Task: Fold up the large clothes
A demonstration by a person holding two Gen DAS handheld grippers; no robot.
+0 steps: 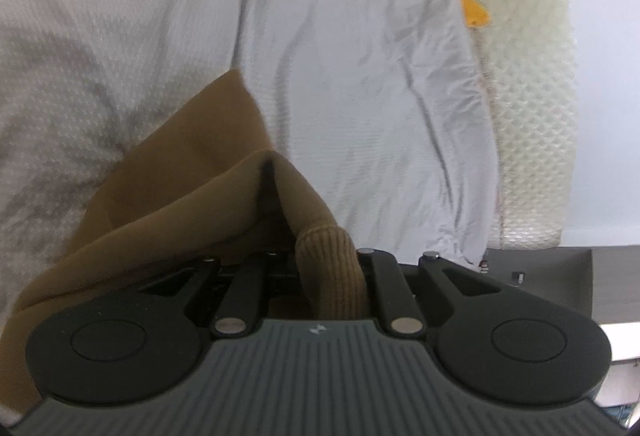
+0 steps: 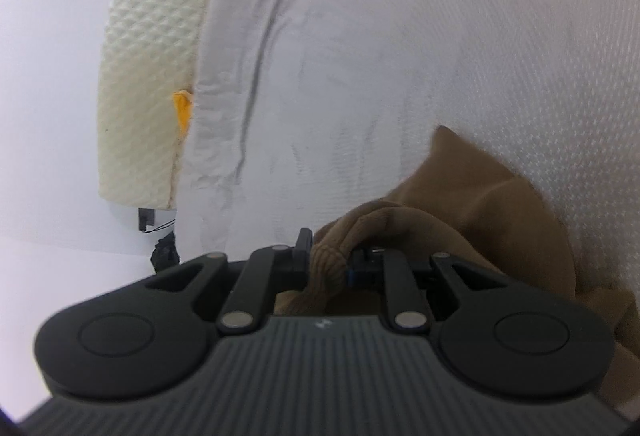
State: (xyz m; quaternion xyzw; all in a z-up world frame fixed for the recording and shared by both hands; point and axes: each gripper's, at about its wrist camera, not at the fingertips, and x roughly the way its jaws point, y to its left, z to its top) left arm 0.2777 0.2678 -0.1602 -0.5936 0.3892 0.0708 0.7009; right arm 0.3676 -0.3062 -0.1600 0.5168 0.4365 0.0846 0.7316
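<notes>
A brown garment (image 1: 192, 195) with a ribbed hem hangs over a white bed sheet (image 1: 360, 75). My left gripper (image 1: 324, 260) is shut on the garment's ribbed edge; the cloth bunches up between the jaws and drapes to the left. In the right wrist view the same brown garment (image 2: 480, 203) trails off to the right. My right gripper (image 2: 328, 256) is shut on another part of its ribbed edge. The fingertips of both grippers are hidden by the cloth.
The white sheet (image 2: 400, 55) covers a cream quilted mattress (image 1: 528, 95), whose edge also shows in the right wrist view (image 2: 152, 75), with a small orange tag (image 1: 474, 7). A pale wall (image 2: 48, 75) lies beyond. A grey piece of furniture (image 1: 552, 276) stands below the mattress edge.
</notes>
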